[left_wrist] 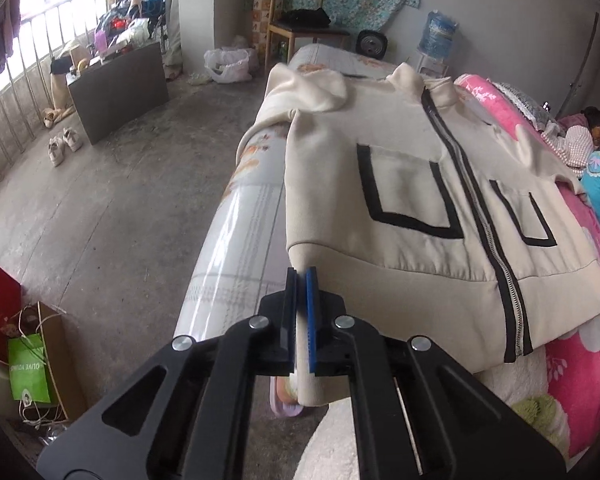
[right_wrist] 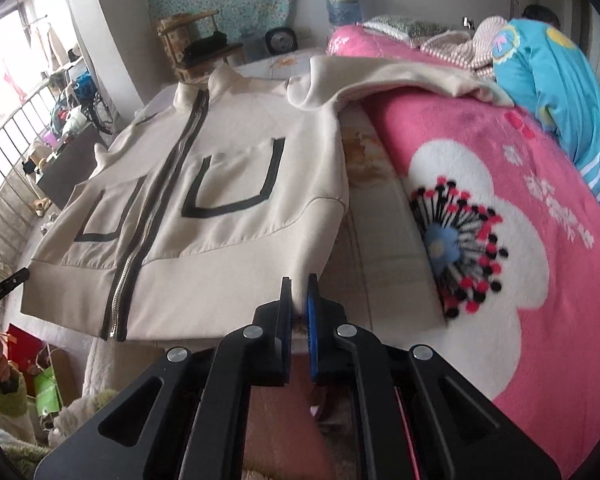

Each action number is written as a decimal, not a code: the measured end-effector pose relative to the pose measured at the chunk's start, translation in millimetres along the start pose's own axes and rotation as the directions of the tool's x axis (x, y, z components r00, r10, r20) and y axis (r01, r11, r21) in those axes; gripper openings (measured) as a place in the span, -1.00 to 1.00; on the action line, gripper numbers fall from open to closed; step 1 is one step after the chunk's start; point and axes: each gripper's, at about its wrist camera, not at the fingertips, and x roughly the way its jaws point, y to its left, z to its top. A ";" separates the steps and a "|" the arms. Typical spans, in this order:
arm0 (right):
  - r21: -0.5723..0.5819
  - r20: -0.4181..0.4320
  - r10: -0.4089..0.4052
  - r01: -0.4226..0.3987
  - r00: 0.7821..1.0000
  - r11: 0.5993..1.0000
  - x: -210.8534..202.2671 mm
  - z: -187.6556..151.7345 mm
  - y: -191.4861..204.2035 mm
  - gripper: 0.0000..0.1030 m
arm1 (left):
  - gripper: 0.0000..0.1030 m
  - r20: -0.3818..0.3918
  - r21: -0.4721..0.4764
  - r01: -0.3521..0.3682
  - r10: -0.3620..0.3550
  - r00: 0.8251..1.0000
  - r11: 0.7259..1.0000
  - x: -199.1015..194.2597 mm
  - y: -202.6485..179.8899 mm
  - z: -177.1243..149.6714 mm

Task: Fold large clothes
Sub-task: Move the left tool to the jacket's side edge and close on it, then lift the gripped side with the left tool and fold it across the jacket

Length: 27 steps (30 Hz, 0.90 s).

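A cream zip-up jacket [left_wrist: 412, 208] with black-trimmed pockets lies front up on the bed, zipper closed. My left gripper [left_wrist: 301, 276] is shut on the jacket's bottom left hem corner. My right gripper [right_wrist: 299, 284] is shut on the bottom right hem corner of the jacket [right_wrist: 220, 208]. One sleeve [left_wrist: 316, 92] is folded across the upper chest in the left wrist view. The other sleeve [right_wrist: 400, 80] stretches out over the pink blanket in the right wrist view. The left gripper's tip shows at the left edge of the right wrist view [right_wrist: 8, 280].
A pink flowered blanket [right_wrist: 500, 208] covers the bed to the right, with a person in blue [right_wrist: 552, 92] lying on it. The mattress edge [left_wrist: 236, 248] drops to a concrete floor with shoes [left_wrist: 64, 146], a dark cabinet [left_wrist: 120, 92], bags [left_wrist: 28, 364] and a wooden chair [left_wrist: 300, 20].
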 end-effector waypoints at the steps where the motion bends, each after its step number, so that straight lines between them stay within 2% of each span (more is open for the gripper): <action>1: -0.002 -0.047 -0.016 0.016 0.999 1.000 8.2 -4.1 -5.1 -0.84 | -0.92 -0.029 -0.018 0.000 0.000 1.000 1.000 4.8 4.9 -3.8; 3: 0.010 -0.091 -0.071 0.072 0.993 0.997 12.5 -6.5 -14.2 -0.64 | -0.89 -0.065 -0.056 0.006 -0.010 0.998 0.998 8.5 17.1 -10.1; 4: 0.016 -0.082 -0.076 0.078 0.994 0.997 9.7 -2.5 -18.0 -0.59 | -0.82 -0.066 -0.078 0.013 -0.019 0.998 0.997 6.6 23.4 -9.8; 5: 0.023 -0.053 -0.075 0.076 0.996 0.997 2.6 2.2 -19.9 -0.42 | -0.63 -0.052 -0.099 0.021 -0.026 0.998 0.995 2.0 29.8 -7.2; 6: 0.024 -0.017 -0.073 0.074 0.997 0.997 -5.4 8.5 -20.1 -0.17 | -0.47 -0.027 -0.113 0.026 -0.029 0.999 0.993 -3.7 35.9 -2.4; 9: -0.023 0.111 -0.063 0.066 0.992 0.998 -22.9 35.6 -7.9 0.21 | -0.19 0.053 -0.148 0.025 -0.017 0.998 0.989 -16.9 50.2 16.1; 11: -0.074 0.165 -0.033 0.045 0.986 0.996 -21.3 55.4 11.6 0.34 | -0.01 0.093 -0.189 0.052 -0.034 0.995 0.981 -17.6 59.3 37.0; 13: -0.130 0.185 0.035 -0.011 0.982 0.991 -9.8 73.9 39.7 0.42 | 0.17 0.117 -0.252 0.101 -0.073 0.990 0.962 -12.0 71.3 58.1; 15: -0.209 0.163 0.107 -0.072 0.981 0.975 10.9 91.6 76.5 0.46 | 0.39 0.126 -0.320 0.169 -0.135 0.983 0.932 1.9 86.8 79.7; 16: -0.249 0.151 0.130 -0.090 0.980 0.964 20.8 98.1 96.1 0.47 | 0.42 0.123 -0.366 0.197 -0.163 0.979 0.909 11.8 96.9 89.3; 18: -0.315 0.122 0.157 -0.112 0.980 0.943 40.8 108.5 130.2 0.48 | 0.44 0.110 -0.464 0.257 -0.232 0.966 0.848 38.2 118.1 105.2; 20: -0.360 0.066 0.194 -0.158 0.979 0.919 67.4 118.7 161.8 0.48 | 0.44 0.094 -0.581 0.311 -0.317 0.944 0.752 72.0 143.7 114.9; 23: -0.383 -0.008 0.208 -0.195 0.978 0.903 98.7 124.5 193.1 0.48 | 0.44 0.077 -0.728 0.366 -0.462 0.884 0.580 134.2 176.8 121.7; 27: -0.397 -0.067 0.170 -0.183 0.983 0.899 131.0 129.3 216.2 0.48 | 0.44 0.074 -0.877 0.343 -0.611 0.788 0.336 223.6 208.8 113.2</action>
